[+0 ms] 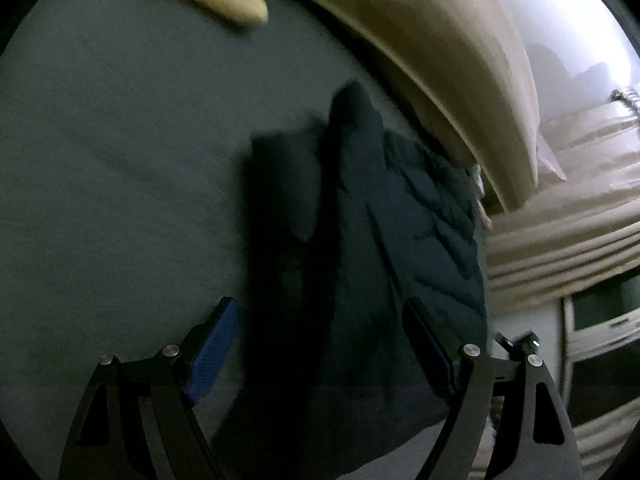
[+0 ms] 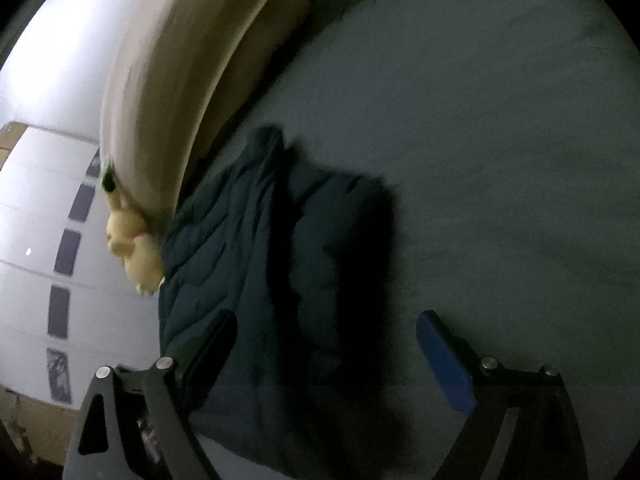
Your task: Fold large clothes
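With both my left claw (image 1: 320,344) and right claw (image 2: 326,354) spread wide and empty above the dark quilted jacket (image 1: 360,248) bunched on the bed (image 1: 120,160) beside the cream headboard (image 1: 440,60), I judged pinching opposite hem corners best.

Dark jacket (image 1: 360,240) blurred, its near edge behind tool fingers (image 1: 216,344).

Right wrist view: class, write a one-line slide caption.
Open right gripper above a dark quilted jacket on a grey bed sheet.
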The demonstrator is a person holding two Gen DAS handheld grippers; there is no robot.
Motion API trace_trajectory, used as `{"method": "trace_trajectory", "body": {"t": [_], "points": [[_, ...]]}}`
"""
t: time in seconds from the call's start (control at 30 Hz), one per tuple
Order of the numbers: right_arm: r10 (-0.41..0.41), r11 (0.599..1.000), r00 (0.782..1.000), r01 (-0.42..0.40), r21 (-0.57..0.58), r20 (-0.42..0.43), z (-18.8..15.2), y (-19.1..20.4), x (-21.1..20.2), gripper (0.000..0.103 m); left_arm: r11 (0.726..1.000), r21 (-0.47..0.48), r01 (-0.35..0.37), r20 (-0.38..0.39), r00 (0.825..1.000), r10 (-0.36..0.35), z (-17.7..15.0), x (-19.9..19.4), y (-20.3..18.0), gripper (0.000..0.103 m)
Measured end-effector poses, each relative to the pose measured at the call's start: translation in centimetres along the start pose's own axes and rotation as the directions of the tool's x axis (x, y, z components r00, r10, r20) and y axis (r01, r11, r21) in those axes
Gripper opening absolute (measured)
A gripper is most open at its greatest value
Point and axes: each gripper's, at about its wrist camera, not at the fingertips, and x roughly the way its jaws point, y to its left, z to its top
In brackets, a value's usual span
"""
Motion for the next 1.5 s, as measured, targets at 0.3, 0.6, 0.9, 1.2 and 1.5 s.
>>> {"method": "trace_trajectory", "body": {"t": [0.3, 0.6, 0.9, 1.2, 1.5], "points": [[0.023, 0.994, 0.997, -0.031, -0.105, -0.072, 0.0, 3.3, 3.6, 0.093, 0.999, 0.014, 0.03, -0.058, 0.998, -0.029, 1.4, 3.1, -0.5, 0.085], [-0.145, 0.96, 0.986, 0.12, -0.254, -0.083, -0.9, 7.3, 4.6, 0.028, 0.983, 0.15, -0.104, -0.054, 0.992, 0.114, 1.2, 4.2, -3.5, 0.028], [-0.153, 0.921, 0.988, 0.136, -0.365, -0.018, -1.6, 14.1, 0.7, 0.015, 0.944, 0.27, -0.189, 0.068, 0.982, 0.177, 1.8, 0.7, -9.5, 0.015], [-0.084, 0.86, 0.994, 0.107, -0.499, 0.068, -5.0, 23.3, -6.0, 0.013, 0.912, 0.378, -0.16, 0.186, 0.978, 0.094, -0.1, -6.8, -16.7, 0.015], [-0.017, 0.821, 0.988, 0.1, -0.562, 0.152, -10.2, 25.5, -14.1, 0.013, 0.89, 0.439, -0.12, 0.261, 0.965, 0.002, -4.9, -14.1, -18.1, 0.015]]}}
